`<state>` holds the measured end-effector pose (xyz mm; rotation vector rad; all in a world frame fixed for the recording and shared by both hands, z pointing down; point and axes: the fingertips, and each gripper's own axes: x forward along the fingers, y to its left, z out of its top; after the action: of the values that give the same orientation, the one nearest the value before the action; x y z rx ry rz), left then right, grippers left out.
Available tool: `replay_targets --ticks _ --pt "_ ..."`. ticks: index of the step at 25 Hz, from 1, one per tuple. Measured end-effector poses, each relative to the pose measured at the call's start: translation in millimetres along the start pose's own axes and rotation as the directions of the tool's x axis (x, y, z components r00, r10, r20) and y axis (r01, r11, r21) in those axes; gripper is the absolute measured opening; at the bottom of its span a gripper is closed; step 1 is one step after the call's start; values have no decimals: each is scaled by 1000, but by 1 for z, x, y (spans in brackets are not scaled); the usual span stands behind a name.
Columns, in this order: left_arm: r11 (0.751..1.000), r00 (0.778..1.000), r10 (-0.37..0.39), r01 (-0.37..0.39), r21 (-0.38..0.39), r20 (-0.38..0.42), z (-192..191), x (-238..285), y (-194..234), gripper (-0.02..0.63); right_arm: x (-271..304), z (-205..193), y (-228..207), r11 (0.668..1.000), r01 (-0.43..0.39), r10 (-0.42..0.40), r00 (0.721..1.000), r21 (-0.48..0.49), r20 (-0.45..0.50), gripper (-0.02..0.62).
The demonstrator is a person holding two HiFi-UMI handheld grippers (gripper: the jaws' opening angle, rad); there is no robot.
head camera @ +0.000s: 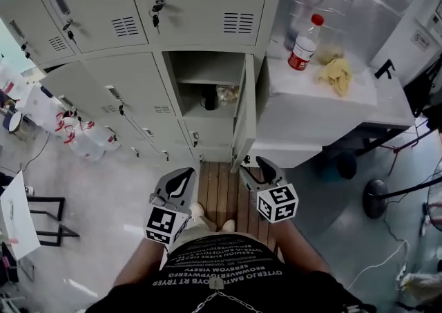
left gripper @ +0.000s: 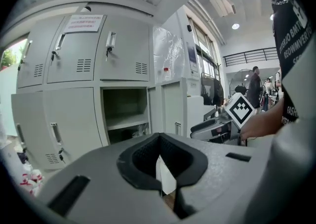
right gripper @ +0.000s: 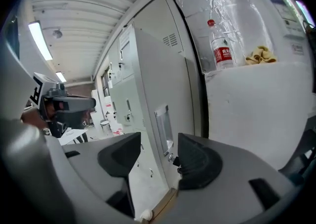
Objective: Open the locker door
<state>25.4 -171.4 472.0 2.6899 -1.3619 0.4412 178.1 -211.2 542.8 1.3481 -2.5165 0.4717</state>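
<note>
The grey locker bank fills the top of the head view, and one middle door (head camera: pixel 243 119) stands swung out to the right of its open compartment (head camera: pixel 206 87). My right gripper (head camera: pixel 261 165) hangs open just below that door's lower edge, apart from it. In the right gripper view the door face (right gripper: pixel 158 79), with its recessed handle (right gripper: pixel 164 123) and key (right gripper: pixel 173 158), lies beyond the open right gripper (right gripper: pixel 158 143), and nothing is between the pads. My left gripper (head camera: pixel 181 182) is shut and empty, low in front of the lockers. The left gripper (left gripper: pixel 159 144) faces the open compartment (left gripper: pixel 126 112).
A white counter (head camera: pixel 324 108) right of the lockers carries a red-capped bottle (head camera: pixel 304 42) and a yellow cloth (head camera: pixel 336 73). Small items sit inside the open locker (head camera: pixel 219 96). Wooden boards (head camera: pixel 221 191) lie underfoot. Water jugs (head camera: pixel 83 140) stand at the left, cables and a stand base (head camera: pixel 376 197) at the right.
</note>
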Motion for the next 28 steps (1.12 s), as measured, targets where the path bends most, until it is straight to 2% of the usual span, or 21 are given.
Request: replay_targets --ticks 3,6,8,10,16,21,28 --pt "998 998 55 -55 3 19 8 -18 -4 -8 -25 16 10 997 -32 37 997 -76 65 173" --pt "996 995 88 -89 12 54 23 -34 -10 -8 -52 45 28 982 -43 68 988 -183 135 51" --pt "996 994 85 -87 17 68 29 -41 -18 -8 -67 64 43 967 -42 87 982 -252 171 2" --pt "997 993 75 -76 14 86 40 -45 -25 -8 -77 74 54 960 -43 94 981 -278 170 -3" --pt "998 989 49 -53 28 140 59 -54 -31 -8 -82 73 73 965 -74 110 985 -252 135 -5" --pt "999 994 43 -44 14 98 42 -70 -16 -8 -75 67 89 972 -62 92 988 -227 122 -5" --pt "998 991 67 -67 -6 115 24 -112 18 -8 -57 62 127 974 -43 65 994 -223 92 -5"
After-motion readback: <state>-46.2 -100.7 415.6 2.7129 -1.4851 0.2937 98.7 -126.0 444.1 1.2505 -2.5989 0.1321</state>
